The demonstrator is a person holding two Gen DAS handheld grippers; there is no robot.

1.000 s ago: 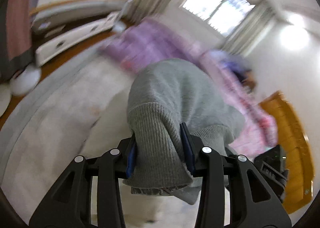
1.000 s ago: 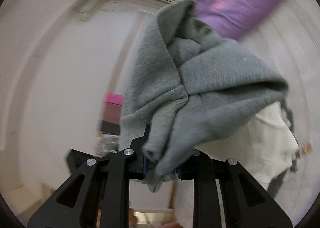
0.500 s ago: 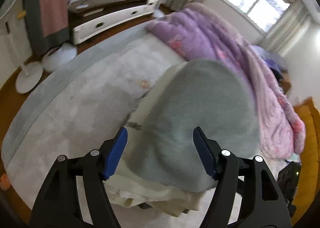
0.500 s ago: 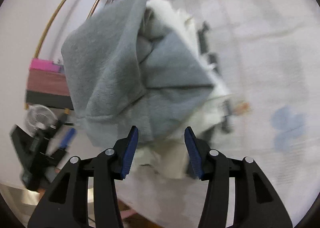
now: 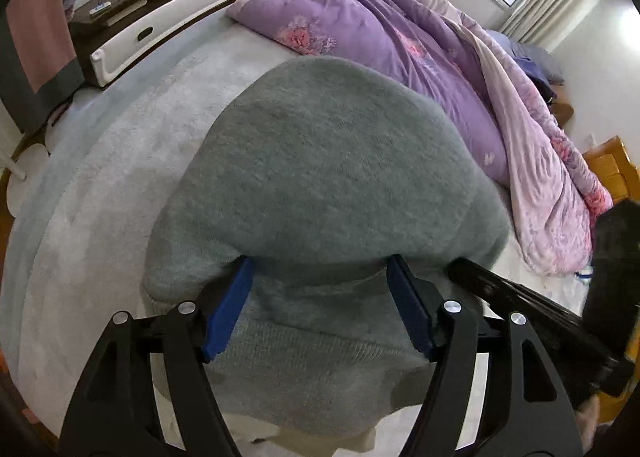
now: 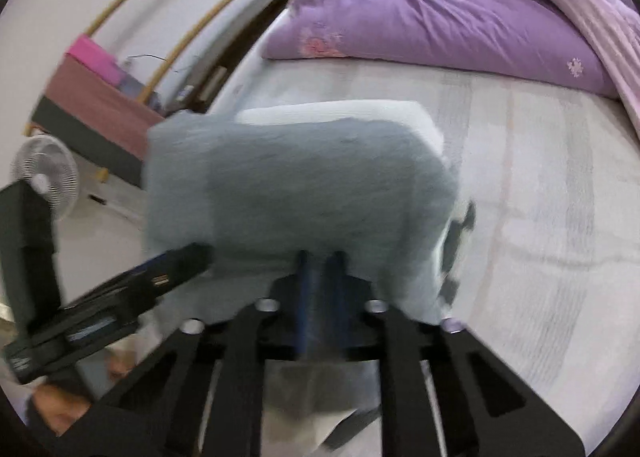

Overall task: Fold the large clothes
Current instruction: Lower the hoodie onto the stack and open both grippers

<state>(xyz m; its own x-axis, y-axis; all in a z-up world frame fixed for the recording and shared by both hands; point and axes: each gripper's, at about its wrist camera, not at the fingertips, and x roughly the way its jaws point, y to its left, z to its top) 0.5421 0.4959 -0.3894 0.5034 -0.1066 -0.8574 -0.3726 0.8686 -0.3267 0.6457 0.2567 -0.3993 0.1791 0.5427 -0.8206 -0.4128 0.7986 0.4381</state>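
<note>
A grey knit sweater [image 5: 320,185] lies folded on a pale bed cover [image 5: 120,161]. A cream garment [image 5: 360,441] lies under it. My left gripper [image 5: 320,297] is open, its blue pads wide apart, with the sweater's folded edge draped over the tips. In the right wrist view the sweater [image 6: 296,185] is blurred, with the cream garment [image 6: 352,113] behind it. My right gripper [image 6: 320,281] has its blue pads close together under the sweater's edge; whether cloth is pinched between them is hidden.
A purple floral duvet [image 5: 420,57] is heaped along the far side of the bed. A white and dark cabinet [image 5: 160,13] stands beyond the bed. A white fan [image 6: 44,177] stands on the floor at left. The other gripper's body [image 6: 100,317] shows at lower left.
Both grippers let go of the lifted sweater and dropped with it onto the bed. The left jaws stayed wide open. The right jaws closed from open to nearly together.
</note>
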